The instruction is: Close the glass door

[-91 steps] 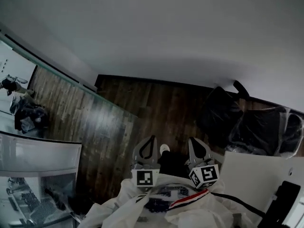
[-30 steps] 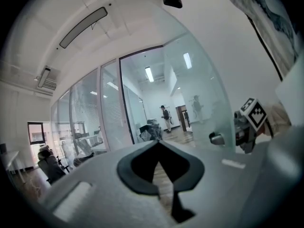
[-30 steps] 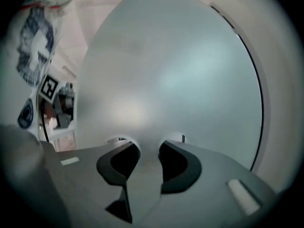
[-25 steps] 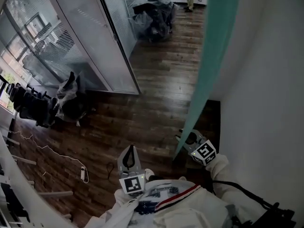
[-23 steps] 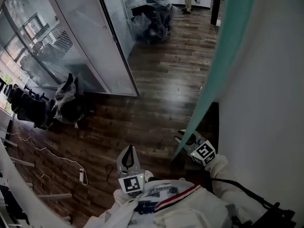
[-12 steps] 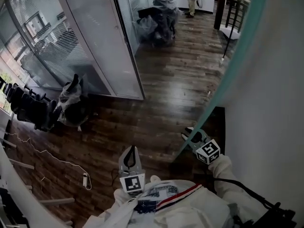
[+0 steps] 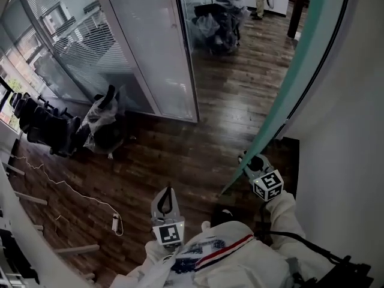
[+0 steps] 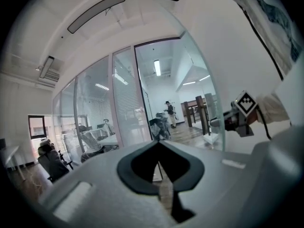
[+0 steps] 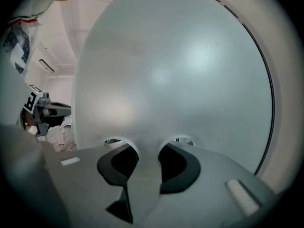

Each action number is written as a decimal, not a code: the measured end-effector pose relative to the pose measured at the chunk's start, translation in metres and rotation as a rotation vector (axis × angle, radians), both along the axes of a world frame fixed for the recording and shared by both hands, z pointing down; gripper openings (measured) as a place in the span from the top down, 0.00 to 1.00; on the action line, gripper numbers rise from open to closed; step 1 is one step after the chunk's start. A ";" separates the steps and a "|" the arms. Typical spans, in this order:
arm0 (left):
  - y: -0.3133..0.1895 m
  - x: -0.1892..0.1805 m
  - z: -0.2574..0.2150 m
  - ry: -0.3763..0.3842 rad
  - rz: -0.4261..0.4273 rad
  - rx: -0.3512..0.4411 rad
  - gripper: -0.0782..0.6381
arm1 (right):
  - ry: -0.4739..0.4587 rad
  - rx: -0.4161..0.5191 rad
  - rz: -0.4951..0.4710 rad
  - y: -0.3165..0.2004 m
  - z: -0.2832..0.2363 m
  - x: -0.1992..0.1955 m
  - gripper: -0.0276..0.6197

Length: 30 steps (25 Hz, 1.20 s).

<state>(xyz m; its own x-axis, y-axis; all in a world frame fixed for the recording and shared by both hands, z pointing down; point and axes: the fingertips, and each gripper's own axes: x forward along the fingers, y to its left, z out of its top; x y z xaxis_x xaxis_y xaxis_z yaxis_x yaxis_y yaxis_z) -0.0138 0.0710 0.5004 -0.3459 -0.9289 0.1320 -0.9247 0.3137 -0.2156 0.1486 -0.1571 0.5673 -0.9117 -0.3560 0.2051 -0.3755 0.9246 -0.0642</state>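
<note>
Wood floor [image 7: 180, 155]: glass door [image 9: 166, 70] between right fingers [image 9: 183, 170].

The glass door [image 7: 300, 59] pinched in the right gripper's [image 7: 248, 160] matt grey plastic jaws is smooth, frosted and green-tinted, while beneath both tools the floor [image 7: 198, 143] is dark, glossy wood planking.

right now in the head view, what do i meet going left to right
row of black chairs → wrapped chair → left gripper → right gripper, clamped on the glass door → white wall
</note>
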 end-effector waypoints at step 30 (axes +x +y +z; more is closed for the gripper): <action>-0.152 -0.173 0.028 0.064 -0.156 -0.051 0.89 | 0.040 -0.022 0.065 -0.105 0.012 -0.170 0.77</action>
